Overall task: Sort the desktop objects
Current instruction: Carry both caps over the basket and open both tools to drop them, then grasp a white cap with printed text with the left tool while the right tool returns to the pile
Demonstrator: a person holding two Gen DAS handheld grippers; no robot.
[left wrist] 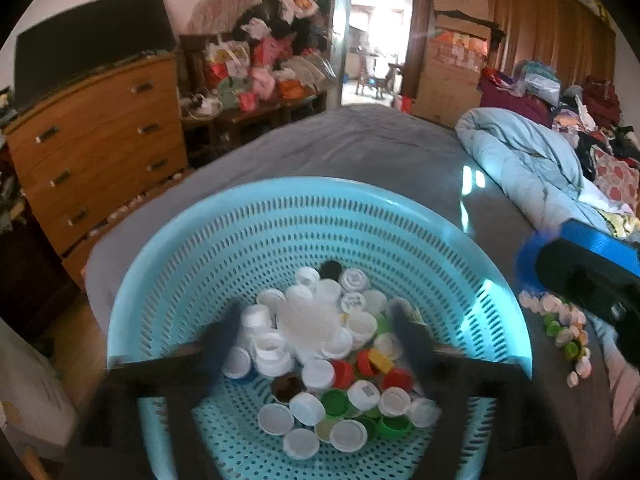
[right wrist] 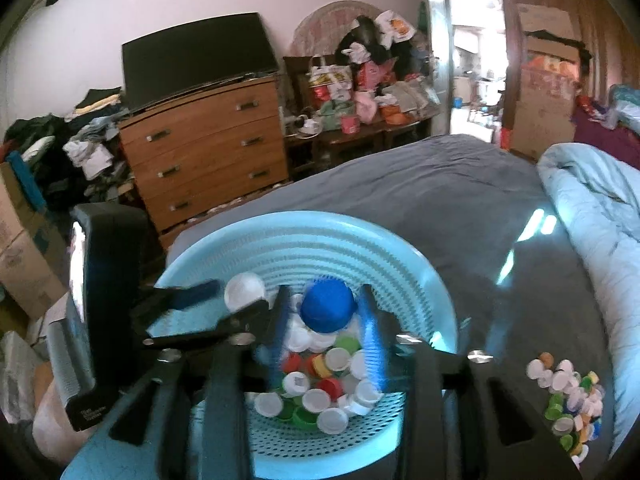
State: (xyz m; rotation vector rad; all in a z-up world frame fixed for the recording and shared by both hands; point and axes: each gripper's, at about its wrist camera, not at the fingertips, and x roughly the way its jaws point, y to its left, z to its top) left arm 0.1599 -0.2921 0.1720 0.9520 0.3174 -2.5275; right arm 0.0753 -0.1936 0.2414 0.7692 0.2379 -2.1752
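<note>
A light blue perforated basket (left wrist: 248, 232) on the grey bed holds many bottle caps (left wrist: 320, 364), mostly white, some green, red and yellow. My left gripper (left wrist: 316, 320) hangs open over the basket, and a blurred white cap (left wrist: 308, 312) is between its fingers, apparently loose. In the right wrist view my right gripper (right wrist: 324, 316) is above the basket (right wrist: 400, 248). Its blurred fingers stand wide, with a blue cap (right wrist: 328, 310) between them, not clearly clamped. A loose pile of caps (right wrist: 568, 396) lies on the bed to the right; it also shows in the left wrist view (left wrist: 560, 332).
A folded light blue quilt (left wrist: 528, 164) lies on the bed at right. A wooden chest of drawers (left wrist: 100, 144) with a dark screen stands at left. Piles of clothes and cardboard boxes (left wrist: 456, 56) line the back wall.
</note>
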